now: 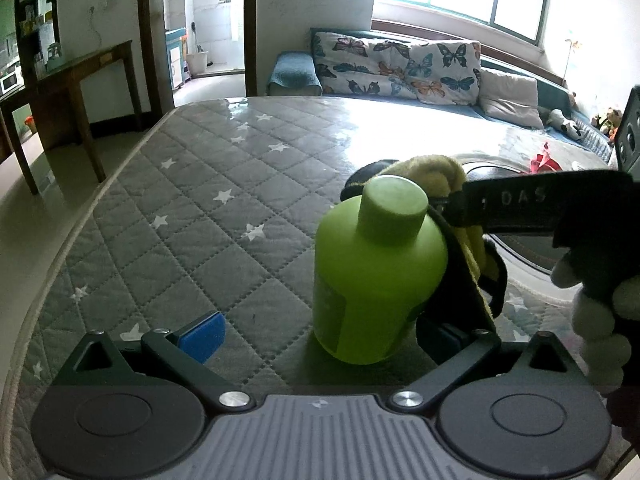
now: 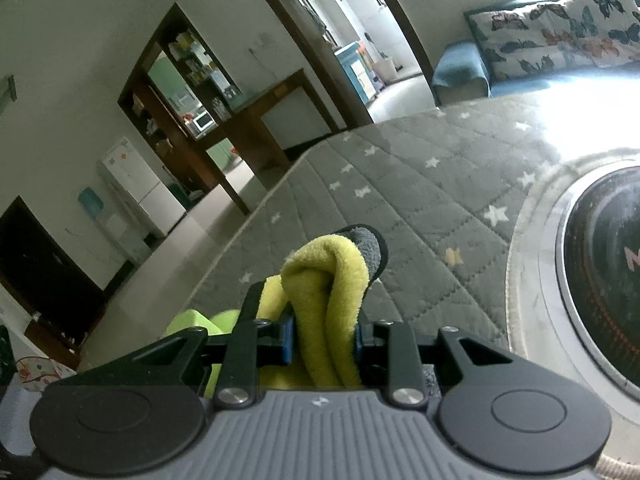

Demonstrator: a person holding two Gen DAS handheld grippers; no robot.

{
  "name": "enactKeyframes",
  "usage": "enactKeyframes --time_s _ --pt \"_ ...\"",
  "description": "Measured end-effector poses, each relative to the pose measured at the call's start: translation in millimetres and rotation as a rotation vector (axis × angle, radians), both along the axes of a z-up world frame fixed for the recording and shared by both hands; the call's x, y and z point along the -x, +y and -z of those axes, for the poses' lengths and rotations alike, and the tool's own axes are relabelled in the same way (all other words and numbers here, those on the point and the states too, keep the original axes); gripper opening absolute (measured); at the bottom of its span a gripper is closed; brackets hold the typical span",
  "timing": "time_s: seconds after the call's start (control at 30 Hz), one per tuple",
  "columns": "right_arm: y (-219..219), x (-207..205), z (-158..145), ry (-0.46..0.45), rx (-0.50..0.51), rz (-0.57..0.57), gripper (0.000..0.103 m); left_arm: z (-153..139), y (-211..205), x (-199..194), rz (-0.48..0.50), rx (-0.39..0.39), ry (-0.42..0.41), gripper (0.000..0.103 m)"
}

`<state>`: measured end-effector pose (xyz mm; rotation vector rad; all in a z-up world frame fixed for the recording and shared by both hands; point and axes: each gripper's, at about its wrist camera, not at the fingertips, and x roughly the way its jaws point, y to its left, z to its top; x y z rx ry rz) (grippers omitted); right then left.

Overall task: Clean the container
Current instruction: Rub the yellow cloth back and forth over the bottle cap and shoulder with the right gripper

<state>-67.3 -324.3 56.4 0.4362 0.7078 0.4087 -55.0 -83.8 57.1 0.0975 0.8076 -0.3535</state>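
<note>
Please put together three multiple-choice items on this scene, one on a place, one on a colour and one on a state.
1. Where does the green bottle stand?
A. On the grey star-patterned quilted table cover
B. On the sofa
C. On the floor

2. What colour is the cloth in the right hand-held gripper?
A. Blue
B. Yellow
C. White

3. What state is the left hand-held gripper in?
A. Shut on the bottle
B. Shut on the cloth
C. Open, its fingers either side of the bottle

Answers:
1. A, since the bottle's base rests on the quilted cover in the left wrist view.
2. B, since yellow fabric bulges between the blue pads in the right wrist view.
3. C, since the blue left pad stands well clear of the bottle.
</note>
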Motion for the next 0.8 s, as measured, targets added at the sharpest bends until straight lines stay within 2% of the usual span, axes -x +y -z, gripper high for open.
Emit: enactKeyframes --time_s 0.6,0.8 --pt "-5 7 35 0.08 0.012 0.012 0.027 0 3 3 -0.006 0.002 -0.007 0.103" --pt "-9 18 37 0.081 -0.002 0.022 0.027 -1 3 5 -0.001 0.002 -0.011 0.103"
